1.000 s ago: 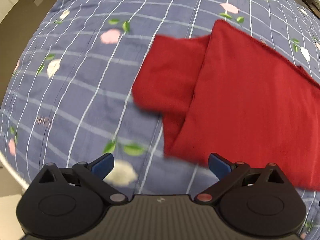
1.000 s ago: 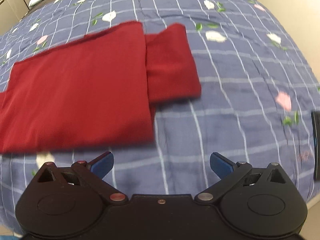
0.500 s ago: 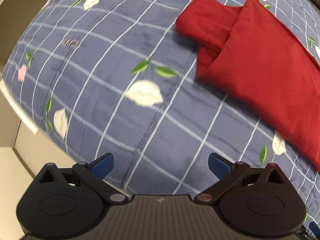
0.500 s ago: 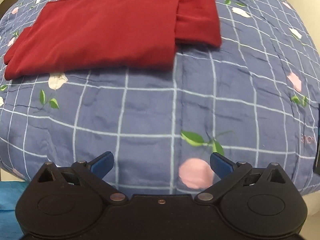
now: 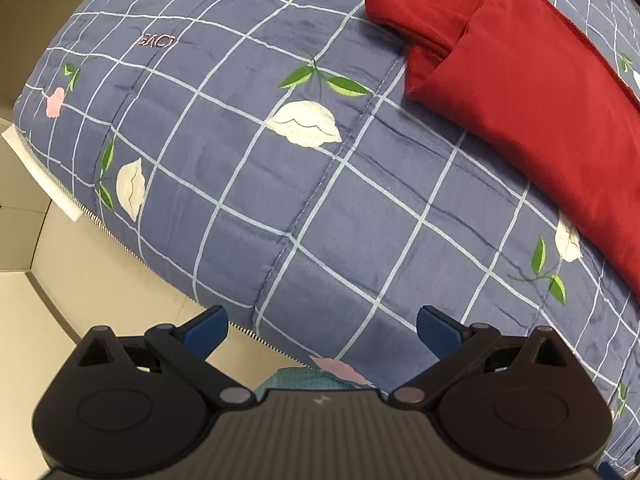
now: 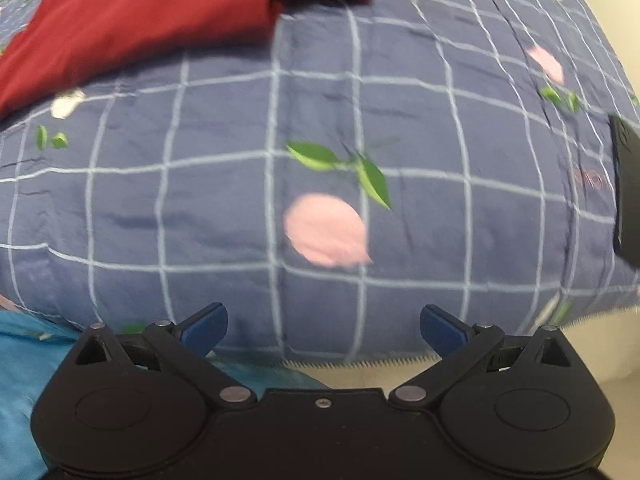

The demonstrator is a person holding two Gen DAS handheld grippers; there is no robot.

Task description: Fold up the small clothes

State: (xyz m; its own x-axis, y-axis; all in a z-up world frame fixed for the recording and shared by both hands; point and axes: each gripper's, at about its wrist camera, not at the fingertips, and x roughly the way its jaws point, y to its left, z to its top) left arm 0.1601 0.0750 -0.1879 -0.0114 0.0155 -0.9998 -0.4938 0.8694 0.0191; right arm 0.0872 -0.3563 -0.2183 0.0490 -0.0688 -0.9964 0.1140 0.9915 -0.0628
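Left wrist view. My left gripper (image 5: 322, 330): blue-tipped fingers (image 5: 206, 327) spread wide, nothing between them, held above the near edge of the bed. Quilt (image 5: 240, 184): blue-grey, white grid lines, printed white and pink flowers with green leaves, small stitched lettering near its far left corner. Red garment (image 5: 532, 92): folded, lying flat on the quilt at upper right, well apart from my fingers — a narrower folded part (image 5: 420, 0) sticks out from under the main panel at its far-left end. Beige floor (image 5: 80, 280) shows at lower left beyond the quilt's zippered edge. A sliver of teal fabric (image 5: 292, 378) sits just behind the gripper body.

Right wrist view, somewhat blurred. My right gripper (image 6: 323, 328): fingers likewise spread, empty, poised over the quilt's (image 6: 200, 200) near edge. Red garment (image 6: 152, 16): at the top left of the frame, flat on the quilt, well away from the fingertips. A pink flower print (image 6: 326, 230) lies between. Bright blue cloth (image 6: 24, 380) at lower left, below the bed edge. A dark object (image 6: 628, 192) at the right border — I cannot tell what it is.
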